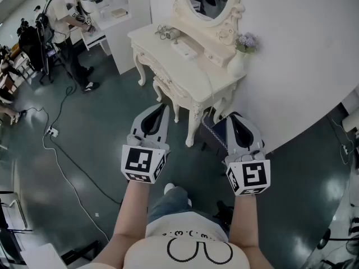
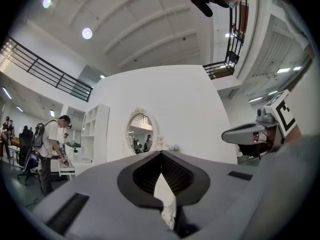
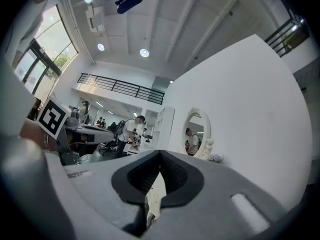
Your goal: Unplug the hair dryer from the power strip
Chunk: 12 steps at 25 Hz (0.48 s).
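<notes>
Task not started. The hair dryer [image 1: 169, 34] lies on the dressing table [image 1: 208, 78], just beside what looks like the power strip [image 1: 184, 50]; the cord is too small to trace. The 2 grippers are well apart from them. Left gripper [image 1: 161, 109] and right gripper [image 1: 234, 117]: jaws closed, empty, held about level, side by side, pointing toward the table.

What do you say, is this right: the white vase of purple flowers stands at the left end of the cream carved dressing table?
No. In the head view the white vase of purple flowers stands at the right end of the cream carved dressing table.
</notes>
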### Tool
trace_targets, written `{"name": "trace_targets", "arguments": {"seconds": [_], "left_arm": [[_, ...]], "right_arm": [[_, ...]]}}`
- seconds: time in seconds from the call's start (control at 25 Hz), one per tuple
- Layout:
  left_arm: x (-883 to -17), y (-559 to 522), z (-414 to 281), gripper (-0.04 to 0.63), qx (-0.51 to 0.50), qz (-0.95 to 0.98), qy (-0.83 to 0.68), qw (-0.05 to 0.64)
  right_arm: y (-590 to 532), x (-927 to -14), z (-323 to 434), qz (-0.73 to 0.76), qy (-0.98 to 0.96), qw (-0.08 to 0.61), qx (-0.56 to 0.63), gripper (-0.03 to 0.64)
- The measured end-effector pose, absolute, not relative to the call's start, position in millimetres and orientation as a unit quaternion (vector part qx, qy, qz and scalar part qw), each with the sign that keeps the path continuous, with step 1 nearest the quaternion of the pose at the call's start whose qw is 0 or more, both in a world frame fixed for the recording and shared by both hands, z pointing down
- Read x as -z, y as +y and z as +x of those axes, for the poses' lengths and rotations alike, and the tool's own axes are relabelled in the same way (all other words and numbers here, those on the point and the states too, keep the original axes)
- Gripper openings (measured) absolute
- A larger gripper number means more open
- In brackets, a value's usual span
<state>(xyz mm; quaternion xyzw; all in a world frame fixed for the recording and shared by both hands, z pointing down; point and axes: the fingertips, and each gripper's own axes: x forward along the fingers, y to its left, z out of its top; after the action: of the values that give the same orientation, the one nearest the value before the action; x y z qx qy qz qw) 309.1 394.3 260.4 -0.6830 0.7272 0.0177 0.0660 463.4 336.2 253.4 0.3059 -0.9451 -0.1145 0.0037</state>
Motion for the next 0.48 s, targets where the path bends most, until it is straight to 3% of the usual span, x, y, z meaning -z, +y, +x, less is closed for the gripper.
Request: {"name": "trace_targets", "arguments": {"seconds": [0.48], "left_arm": [[-282.3, 399.4, 270.6, 0.000, -0.028, -0.667, 0.743, 0.051]], "right_arm": [[330.0, -265.7, 425.2, 0.292, -0.949, 0.012, 0.118, 0.000]]}}
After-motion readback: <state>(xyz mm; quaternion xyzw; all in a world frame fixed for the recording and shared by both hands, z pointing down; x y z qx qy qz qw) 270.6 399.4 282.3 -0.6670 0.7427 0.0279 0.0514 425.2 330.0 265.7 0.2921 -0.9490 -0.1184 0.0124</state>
